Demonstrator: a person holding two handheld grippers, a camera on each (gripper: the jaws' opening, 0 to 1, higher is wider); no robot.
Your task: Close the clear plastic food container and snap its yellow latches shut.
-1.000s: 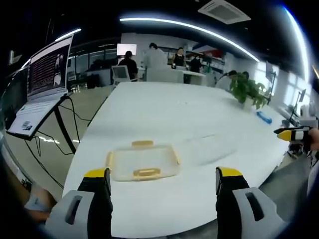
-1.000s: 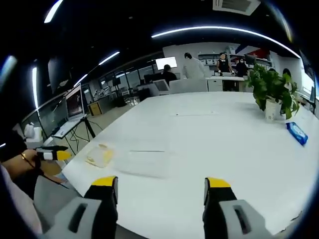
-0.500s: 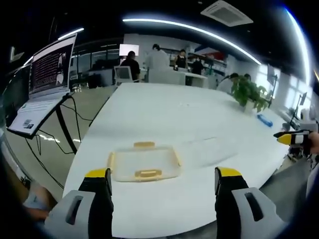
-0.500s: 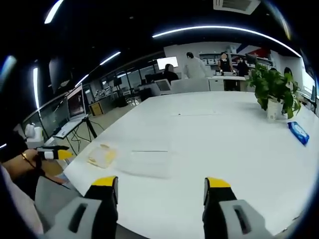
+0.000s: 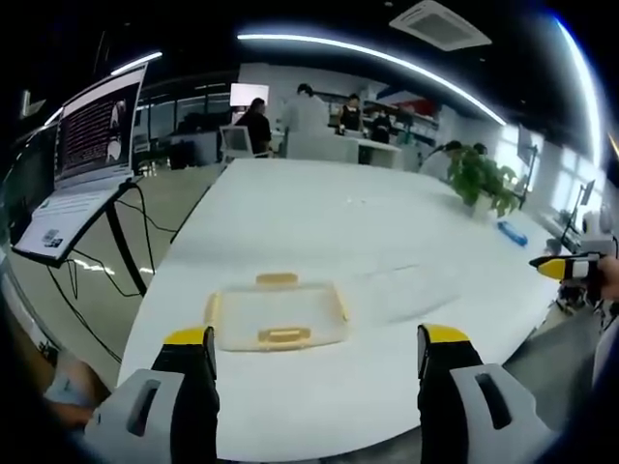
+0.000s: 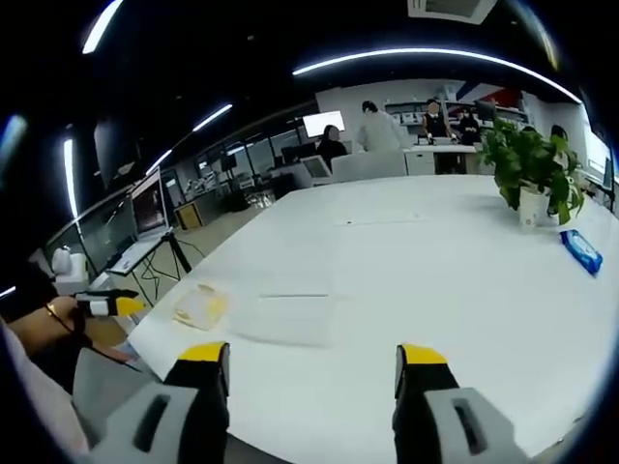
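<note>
While both my grippers hang short of the table (image 5: 319, 203), almost nothing has changed: my left gripper (image 5: 314, 353) and right gripper (image 6: 311, 367) keep their jaws wide apart, empty. Only the views drifted slightly. Near the left edge, the lid (image 5: 279, 314) with yellow latches (image 5: 283, 336) lies beside the clear container (image 6: 290, 317), still unclosed.

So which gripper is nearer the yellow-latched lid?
Left. The left gripper hovers just short of the lid, facing it. The right gripper is off to the side, with the lid farther away.
</note>
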